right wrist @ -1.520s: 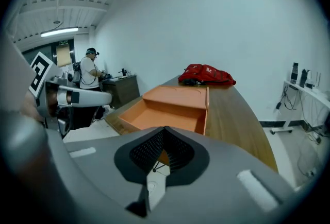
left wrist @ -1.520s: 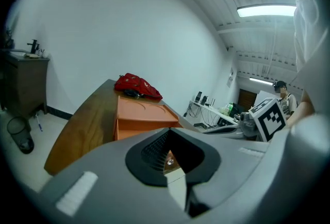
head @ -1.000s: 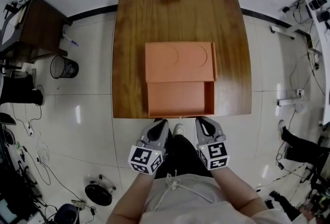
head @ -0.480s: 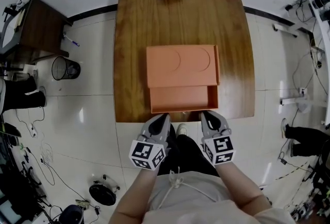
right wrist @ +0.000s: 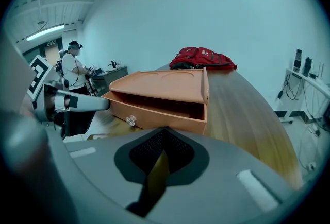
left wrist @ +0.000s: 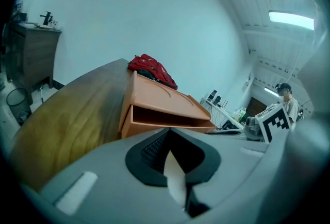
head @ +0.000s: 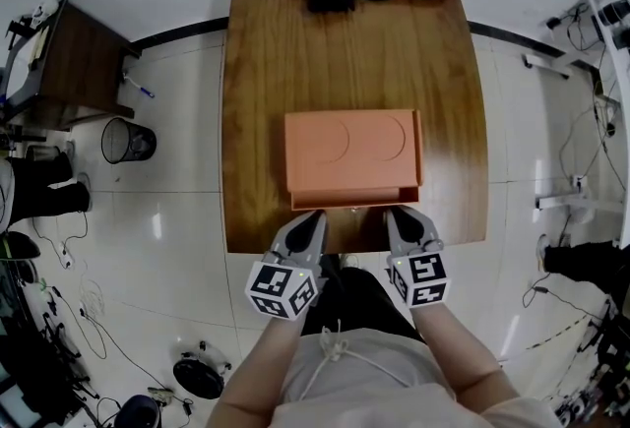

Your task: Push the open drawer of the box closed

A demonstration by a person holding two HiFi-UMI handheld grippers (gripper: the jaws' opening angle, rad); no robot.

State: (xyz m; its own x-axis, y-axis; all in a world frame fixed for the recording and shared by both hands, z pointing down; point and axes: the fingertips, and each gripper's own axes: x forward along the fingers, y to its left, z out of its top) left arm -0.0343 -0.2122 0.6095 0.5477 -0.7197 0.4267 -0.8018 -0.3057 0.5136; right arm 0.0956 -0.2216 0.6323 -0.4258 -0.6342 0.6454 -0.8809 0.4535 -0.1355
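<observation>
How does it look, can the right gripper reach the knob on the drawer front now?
Probably yes. The right gripper, jaws shut, sits just before the drawer, and its view shows the knob slightly to its left with nothing between.

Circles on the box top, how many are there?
2. Left circle and right circle sit side by side on the box top; none looks hidden.
</observation>
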